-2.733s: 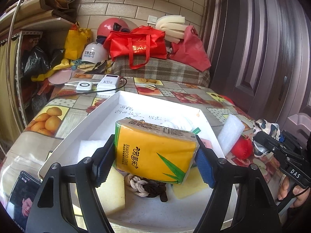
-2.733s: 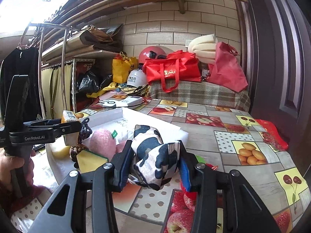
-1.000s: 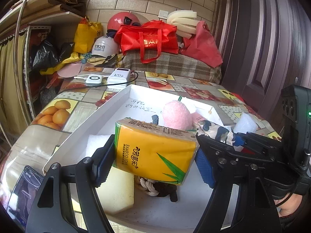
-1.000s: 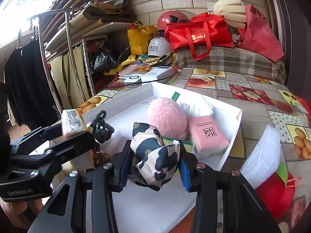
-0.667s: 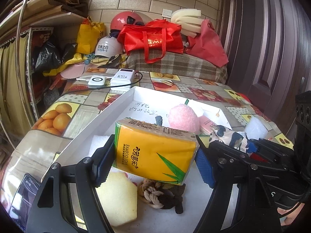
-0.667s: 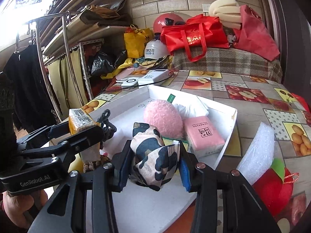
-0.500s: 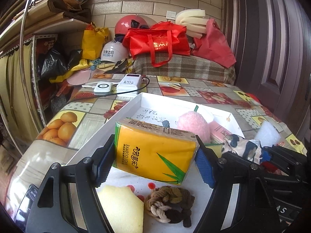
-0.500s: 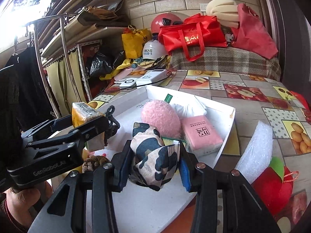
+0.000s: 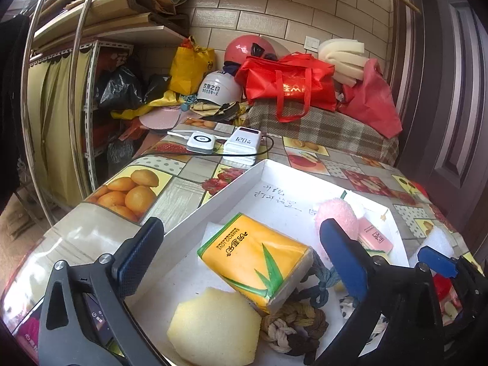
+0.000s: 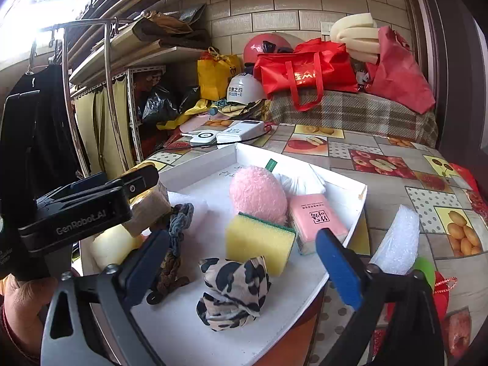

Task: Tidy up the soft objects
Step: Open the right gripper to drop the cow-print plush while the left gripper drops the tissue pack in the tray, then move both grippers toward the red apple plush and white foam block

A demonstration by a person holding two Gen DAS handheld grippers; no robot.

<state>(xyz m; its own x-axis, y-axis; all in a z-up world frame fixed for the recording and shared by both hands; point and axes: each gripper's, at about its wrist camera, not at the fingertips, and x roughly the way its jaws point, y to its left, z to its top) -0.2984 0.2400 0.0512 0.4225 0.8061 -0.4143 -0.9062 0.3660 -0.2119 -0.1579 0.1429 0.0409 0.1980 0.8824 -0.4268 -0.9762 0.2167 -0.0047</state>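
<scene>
- Opening wide, my left gripper (image 9: 241, 250) has its jaws spread apart, and the pads do not press on anything.
- Between these jaws, the yellow tissue pack (image 9: 254, 257) lies in the white tray (image 9: 231, 189). It is tilted, one end propped on the braided rope knot (image 9: 294, 320). Its long axis runs from upper left to lower right in the left wrist view.
- Just in front of the pack, low in that view, the pale yellow foam piece (image 9: 213, 326) rests on the tray floor.
- My right gripper (image 10: 244, 253) is also opening, with the jaws far apart and nothing pinched.
- The spotted cloth bundle (image 10: 233, 292) sits crumpled on the tray floor between the right jaws, free of both pads. I cannot tell a clear long axis for it.
- Behind the bundle stands the yellow sponge with a green top (image 10: 259, 239). It touches the pink fluffy ball (image 10: 257, 193) and lies just beside the pink tissue packet (image 10: 317, 222).
- Outside the tray, at its right rim, a white foam wrap (image 10: 396, 241) lies on the fruit-patterned tablecloth (image 10: 396, 164).
- My hand (image 10: 21, 308) shows at the left edge of the right wrist view, holding the left gripper.
</scene>
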